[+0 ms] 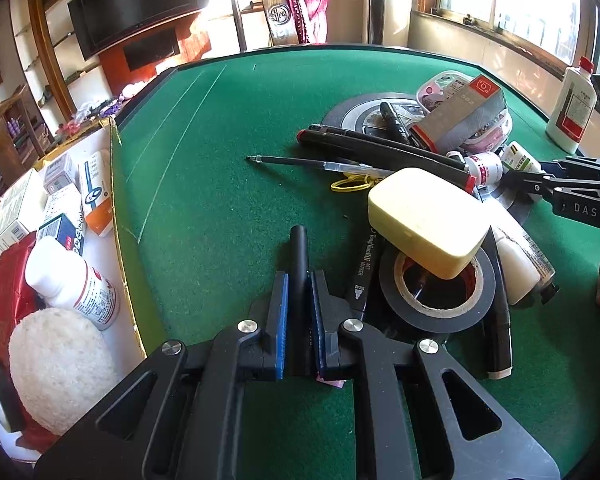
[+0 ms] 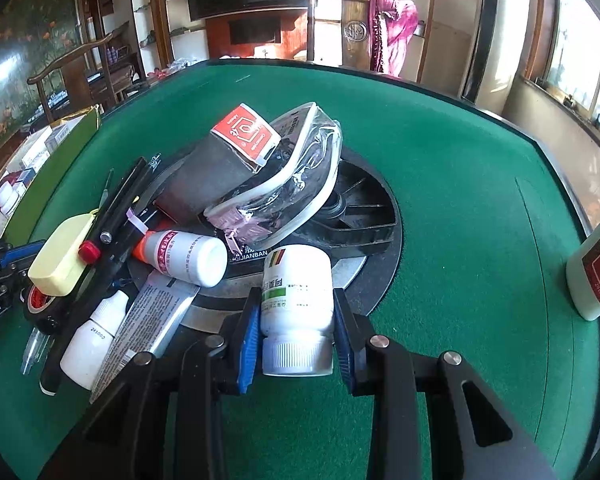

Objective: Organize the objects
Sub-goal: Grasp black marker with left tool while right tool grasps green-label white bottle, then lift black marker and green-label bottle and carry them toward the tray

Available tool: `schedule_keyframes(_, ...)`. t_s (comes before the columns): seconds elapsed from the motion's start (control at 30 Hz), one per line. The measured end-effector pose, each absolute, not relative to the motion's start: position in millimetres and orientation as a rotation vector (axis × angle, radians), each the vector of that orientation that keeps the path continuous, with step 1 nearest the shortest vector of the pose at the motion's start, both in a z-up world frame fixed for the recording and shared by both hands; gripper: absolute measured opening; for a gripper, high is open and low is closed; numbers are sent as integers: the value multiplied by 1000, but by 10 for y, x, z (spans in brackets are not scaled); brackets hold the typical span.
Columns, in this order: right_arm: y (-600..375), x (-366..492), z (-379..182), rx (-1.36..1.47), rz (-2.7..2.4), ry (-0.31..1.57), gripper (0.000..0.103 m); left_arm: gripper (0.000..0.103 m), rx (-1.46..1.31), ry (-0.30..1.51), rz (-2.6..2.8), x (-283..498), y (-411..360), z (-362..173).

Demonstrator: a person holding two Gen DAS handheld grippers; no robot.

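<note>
Left jaws (image 1: 299,308) pinch a black marker (image 1: 299,264); right jaws (image 2: 296,334) seemingly clamp a white bottle (image 2: 297,300).

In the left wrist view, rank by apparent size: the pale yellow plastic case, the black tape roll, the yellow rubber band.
1. Pale yellow plastic case and black tape roll: look alike, unranked, since the case overlaps the roll.
2. Yellow rubber band: clearly smallest.

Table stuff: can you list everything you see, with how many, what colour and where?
pill bottle: one, white, between the right gripper's pads
marker: one, black, in the left gripper
soap case: one, pale yellow, resting on the tape roll
tape roll: one, black, on the felt
table: one, green felt
box: one, white inside, at the table's left edge, holding bottles and cartons
left gripper: one, black with blue pads, shut
right gripper: one, black with blue pads, shut
</note>
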State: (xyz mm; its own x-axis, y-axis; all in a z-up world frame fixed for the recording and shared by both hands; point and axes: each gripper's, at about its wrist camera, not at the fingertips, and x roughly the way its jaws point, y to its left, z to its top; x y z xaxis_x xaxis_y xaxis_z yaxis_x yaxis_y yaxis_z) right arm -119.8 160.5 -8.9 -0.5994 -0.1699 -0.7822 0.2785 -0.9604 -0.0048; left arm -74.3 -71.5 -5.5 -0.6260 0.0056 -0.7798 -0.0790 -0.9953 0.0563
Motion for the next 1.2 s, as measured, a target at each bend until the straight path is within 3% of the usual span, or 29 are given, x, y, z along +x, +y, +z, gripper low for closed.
schedule_keyframes(0.2, 1577, -1244, -83, 1257, -2566, 161, 36, 10, -1337, 116, 2784, -741, -719, -55)
schedule_keyframes(0.47, 1513, -1200, -64, 1270, -2591, 207, 33, 10, -1336, 141, 2790, -734, -694, -58)
schedule_keyframes(0.93, 1737, -1112, 158, 1222, -2648, 32, 33, 10, -1250, 223, 2833, -632, -620, 30)
schedule_keyframes(1.2, 1797, -1021, 356, 1138, -2686, -60, 33, 10, -1184, 162, 2877, -578, -715, 171)
